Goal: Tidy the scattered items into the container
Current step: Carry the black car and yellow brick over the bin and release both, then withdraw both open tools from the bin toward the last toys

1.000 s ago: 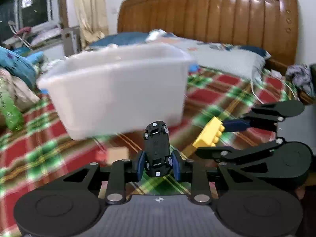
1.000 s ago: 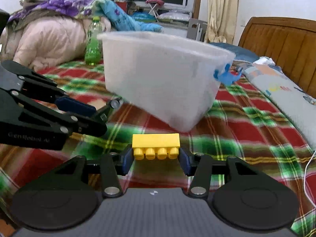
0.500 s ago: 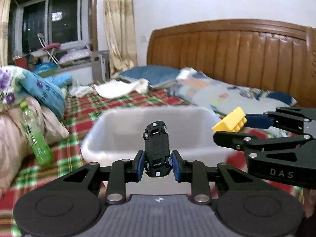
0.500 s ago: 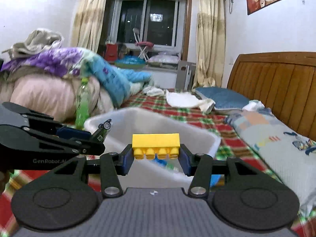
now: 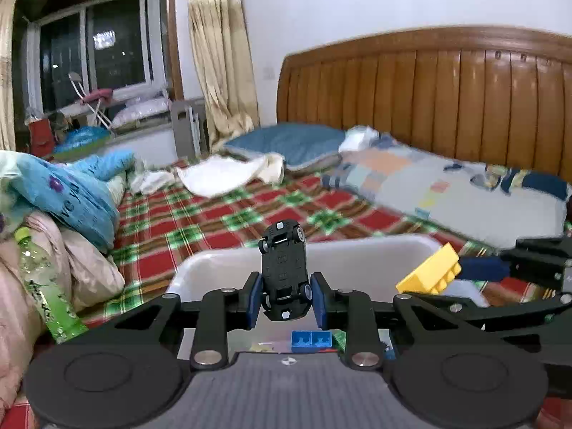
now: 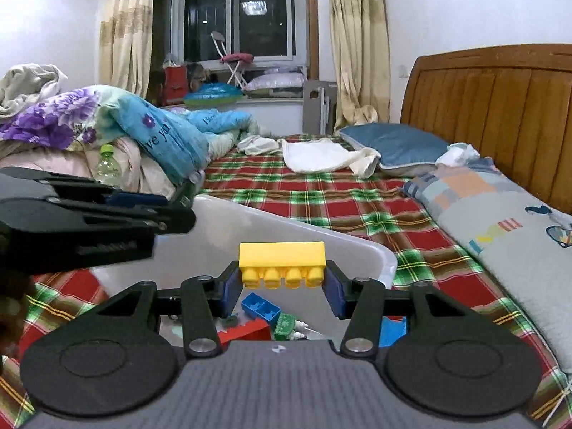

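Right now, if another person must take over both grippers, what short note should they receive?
Left gripper: shut on the black toy car, held nose-up over the white bin.
Right gripper: shut on the yellow block, also over the bin, near its right rim.
Bin: it sits on the plaid bed cover. Already inside are a blue block, a red block and some smaller pieces.
Done: both items are picked up and brought above the bin.
Left: open each gripper to drop the car and the block in. Whether more items lie on the bed is not visible from here.
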The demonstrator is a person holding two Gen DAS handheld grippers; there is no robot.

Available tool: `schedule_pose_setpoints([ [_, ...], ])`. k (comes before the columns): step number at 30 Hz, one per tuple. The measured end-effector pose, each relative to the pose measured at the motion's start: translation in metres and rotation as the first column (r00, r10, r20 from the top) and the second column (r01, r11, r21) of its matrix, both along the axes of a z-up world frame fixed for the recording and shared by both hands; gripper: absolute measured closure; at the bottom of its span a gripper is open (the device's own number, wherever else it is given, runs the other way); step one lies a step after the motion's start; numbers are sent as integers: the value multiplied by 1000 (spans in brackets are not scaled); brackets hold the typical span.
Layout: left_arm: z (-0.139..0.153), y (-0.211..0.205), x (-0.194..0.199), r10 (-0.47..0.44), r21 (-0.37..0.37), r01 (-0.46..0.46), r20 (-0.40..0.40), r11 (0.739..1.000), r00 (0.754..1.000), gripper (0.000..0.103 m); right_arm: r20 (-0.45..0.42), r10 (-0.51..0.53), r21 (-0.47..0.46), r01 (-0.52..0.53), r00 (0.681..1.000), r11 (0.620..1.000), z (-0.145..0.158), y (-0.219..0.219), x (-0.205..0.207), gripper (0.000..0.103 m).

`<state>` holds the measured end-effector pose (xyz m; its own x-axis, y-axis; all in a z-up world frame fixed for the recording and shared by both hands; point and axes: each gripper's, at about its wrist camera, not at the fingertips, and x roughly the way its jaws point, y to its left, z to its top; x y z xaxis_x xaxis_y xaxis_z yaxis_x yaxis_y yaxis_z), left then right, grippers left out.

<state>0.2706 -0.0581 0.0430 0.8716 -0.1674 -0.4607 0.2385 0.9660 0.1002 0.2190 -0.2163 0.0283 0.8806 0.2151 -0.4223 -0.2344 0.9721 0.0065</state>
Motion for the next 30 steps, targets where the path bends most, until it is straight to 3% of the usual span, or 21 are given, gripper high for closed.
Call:
schedule_pose_setpoints([
  [3,-10,-1,11,5,9,-4,-77,1000,997,66,-39,1,-18,-1,999,1000,-5,1,12,47],
  [5,-13,2,5,16,22,-14,-61,1000,998,48,-34,1,-31,-2,999,1000,-7,2,12,43],
  [6,-15,4,3,15,28,-14,-59,1000,998,45,-28,0,-34,-1,1000,999,-7,2,10,41],
  [20,-13,48,-72,27,-13,-28,-37,1000,999,33,122,53,-66,-45,991,997,16,26,-71,28],
  [24,-42,63,-91,16,-1,-17,-100,1000,995,33,75,121,-69,-116,990,991,1,37,-92,29],
  [30,-83,72,-100,14,18,-11,-203,1000,979,33,-60,250,-114,-255,966,960,-54,64,-97,37],
])
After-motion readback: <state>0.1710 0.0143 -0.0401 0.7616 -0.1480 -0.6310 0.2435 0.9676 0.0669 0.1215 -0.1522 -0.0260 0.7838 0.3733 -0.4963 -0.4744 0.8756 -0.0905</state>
